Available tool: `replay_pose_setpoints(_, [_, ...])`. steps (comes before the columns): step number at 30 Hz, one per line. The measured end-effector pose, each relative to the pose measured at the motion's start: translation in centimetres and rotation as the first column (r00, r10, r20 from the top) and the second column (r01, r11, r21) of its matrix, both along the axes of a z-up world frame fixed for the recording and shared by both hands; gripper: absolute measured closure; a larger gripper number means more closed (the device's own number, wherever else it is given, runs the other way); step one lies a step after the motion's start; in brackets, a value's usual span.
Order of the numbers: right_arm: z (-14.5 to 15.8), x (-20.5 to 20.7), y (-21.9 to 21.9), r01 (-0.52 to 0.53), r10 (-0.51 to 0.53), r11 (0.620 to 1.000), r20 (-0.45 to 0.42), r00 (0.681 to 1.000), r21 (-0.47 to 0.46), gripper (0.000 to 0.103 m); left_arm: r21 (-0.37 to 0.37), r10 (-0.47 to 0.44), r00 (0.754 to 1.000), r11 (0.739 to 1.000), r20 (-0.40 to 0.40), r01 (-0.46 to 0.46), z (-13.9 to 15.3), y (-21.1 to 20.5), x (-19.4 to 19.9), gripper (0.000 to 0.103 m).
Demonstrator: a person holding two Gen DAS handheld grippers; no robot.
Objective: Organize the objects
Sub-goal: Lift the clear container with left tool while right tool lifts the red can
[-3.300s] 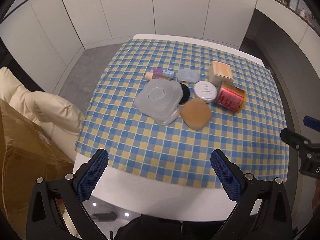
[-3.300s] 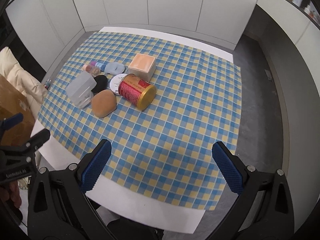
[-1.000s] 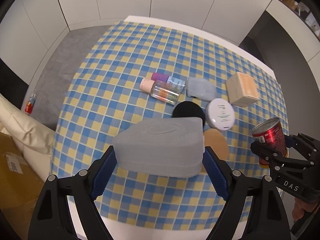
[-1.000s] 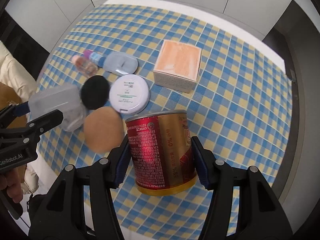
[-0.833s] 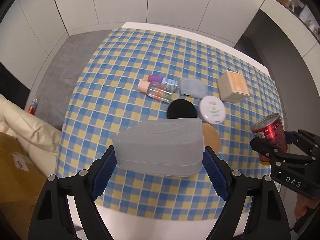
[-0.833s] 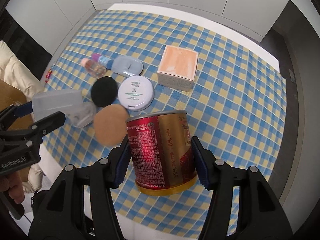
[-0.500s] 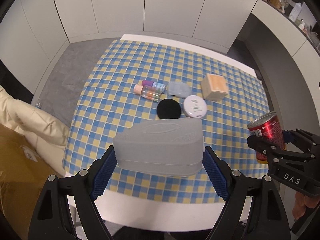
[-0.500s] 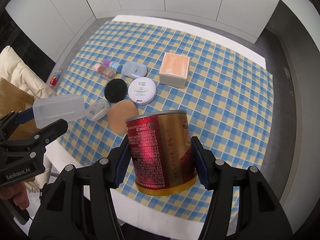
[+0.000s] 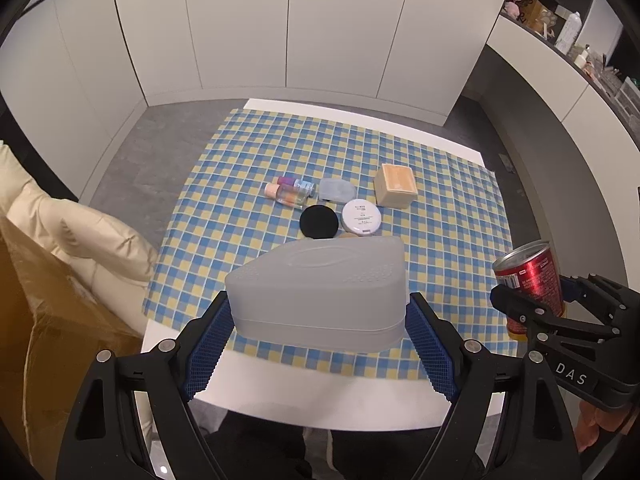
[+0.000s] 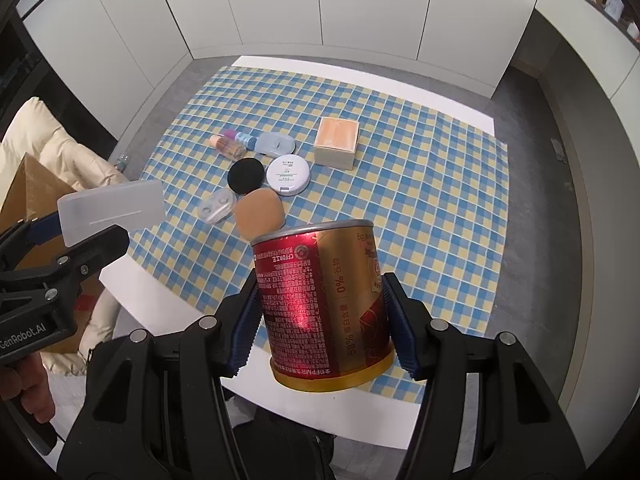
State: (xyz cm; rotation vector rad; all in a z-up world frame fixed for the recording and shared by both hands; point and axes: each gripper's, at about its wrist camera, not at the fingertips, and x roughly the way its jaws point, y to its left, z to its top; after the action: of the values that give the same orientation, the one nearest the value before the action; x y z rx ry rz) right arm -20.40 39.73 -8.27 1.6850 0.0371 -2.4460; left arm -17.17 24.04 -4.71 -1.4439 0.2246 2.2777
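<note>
**Left wrist view: frosted box and red can both held clear above the table**

Left wrist view shows the translucent frosted plastic box with rounded corners [image 9: 318,292] clamped across its width between the blue pads of the left gripper [image 9: 318,330], jaws spread wide to span it, both pads pressing its short sides. It hangs in the air over the near edge of the white table [image 9: 280,400], touching nothing else. My reading is that it is held high to clear the clutter while a tidier spot is chosen.

Right wrist view shows the red and gold metal can [image 10: 324,308] gripped round its body by the right gripper [image 10: 322,322], jaws about half open and closed on it, the can tilted with its silver top facing away toward the table. It too is held above the near edge, well apart from the box.

Below lies the blue and yellow checked cloth [image 10: 420,220]. Near its middle sit the remaining items in a loose cluster: a tan rounded sponge [image 10: 259,213], a small clear plastic case [image 10: 218,207] just beside it, a black round puff [image 10: 246,176], a white round compact [image 10: 288,174], a pale blue oval case [image 10: 275,144], two small bottles [image 10: 232,144], and a peach-topped square carton [image 10: 336,147] toward the far right. A cream cushion [image 9: 80,236] lies off the left edge.
</note>
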Motion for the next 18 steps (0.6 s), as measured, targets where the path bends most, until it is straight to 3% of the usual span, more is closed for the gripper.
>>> replay_pose_setpoints(8, [2.2,3.2,-0.2,-0.004,0.003,1.000,-0.048,0.999,-0.007,0.043,0.037,0.019,0.999,0.999,-0.032,-0.018,2.0,-1.8,3.1,0.019])
replay_pose_setpoints(18, [4.4,5.6,-0.8,-0.036,0.038,0.999,-0.145,0.989,0.018,0.043,0.072,0.026,0.988,0.997,-0.154,-0.015,4.3,-3.0,6.1,0.019])
